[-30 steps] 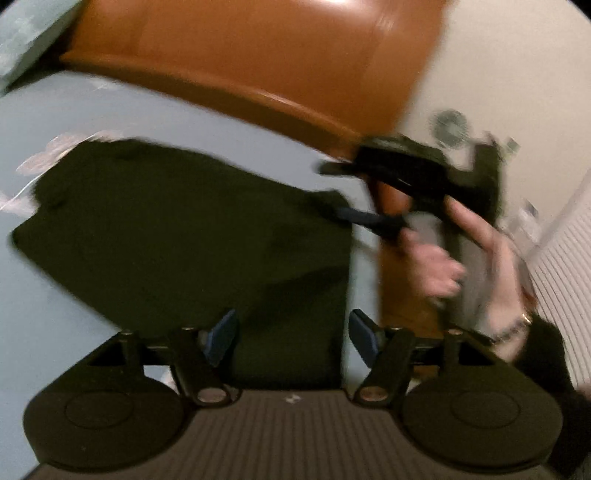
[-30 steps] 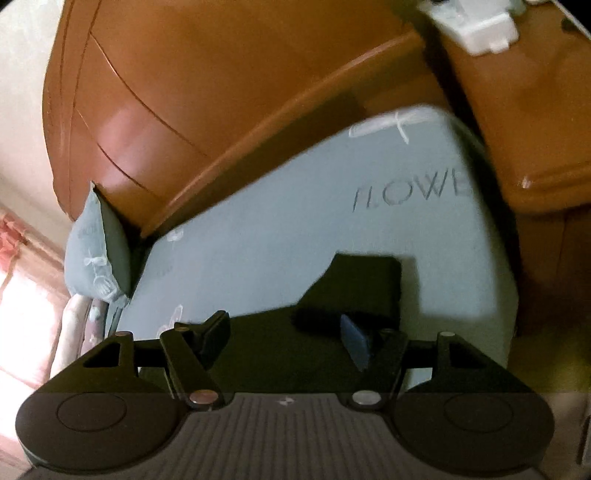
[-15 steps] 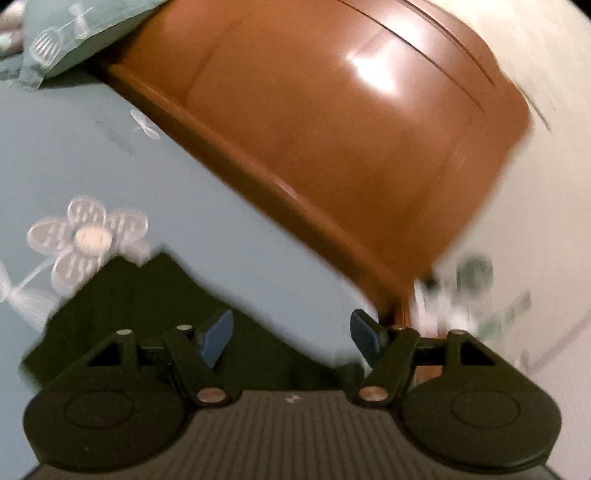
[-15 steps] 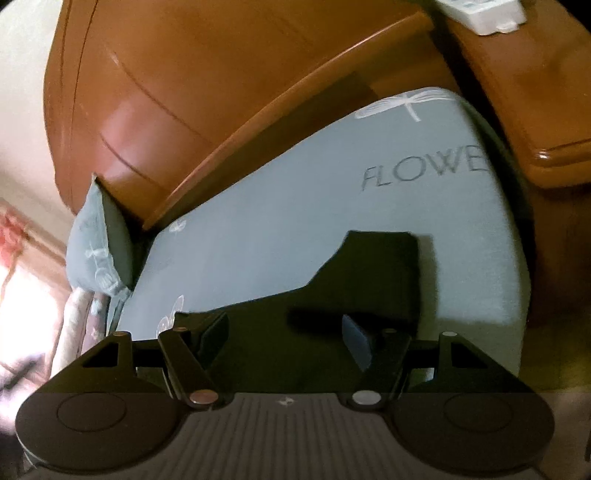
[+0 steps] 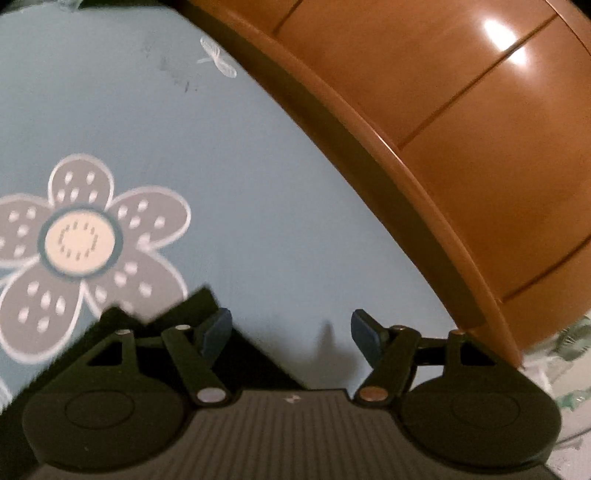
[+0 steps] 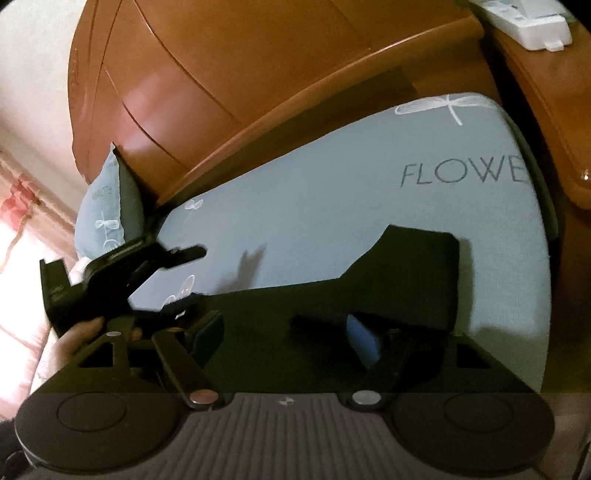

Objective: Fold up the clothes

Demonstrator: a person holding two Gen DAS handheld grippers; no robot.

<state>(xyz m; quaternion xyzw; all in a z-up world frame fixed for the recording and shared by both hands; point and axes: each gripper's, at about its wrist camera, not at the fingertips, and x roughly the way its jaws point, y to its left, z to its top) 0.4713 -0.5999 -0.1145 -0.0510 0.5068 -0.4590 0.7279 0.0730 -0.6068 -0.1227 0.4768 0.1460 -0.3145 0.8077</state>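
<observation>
Left gripper (image 5: 291, 330) swung off the dark garment (image 6: 332, 295) to its 10 o'clock corner, jaws apart, empty. Right gripper (image 6: 284, 332) jaws just widened, pads clear of cloth. Garment flat on blue sheet (image 6: 314, 192).

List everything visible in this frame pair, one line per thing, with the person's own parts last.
Garment: one, black, lying flat on the bed, a sleeve-like part sticking out toward the headboard.
Bedsheet: one, pale blue, printed with a flower, dragonflies and lettering.
Headboard: one, glossy brown wood, along the bed's far edge.
Pillow: one, pale blue, leaning against the headboard.
Nightstand: one, brown wood, beside the bed.
White box-like thing: one, on the nightstand; kind unclear.
Curtain: pink, at the far left.
Hand: one, holding the left claw.
Left claw: black, open, over the garment's corner.
Right claw: black, open, above the garment, jaws just widened.
</observation>
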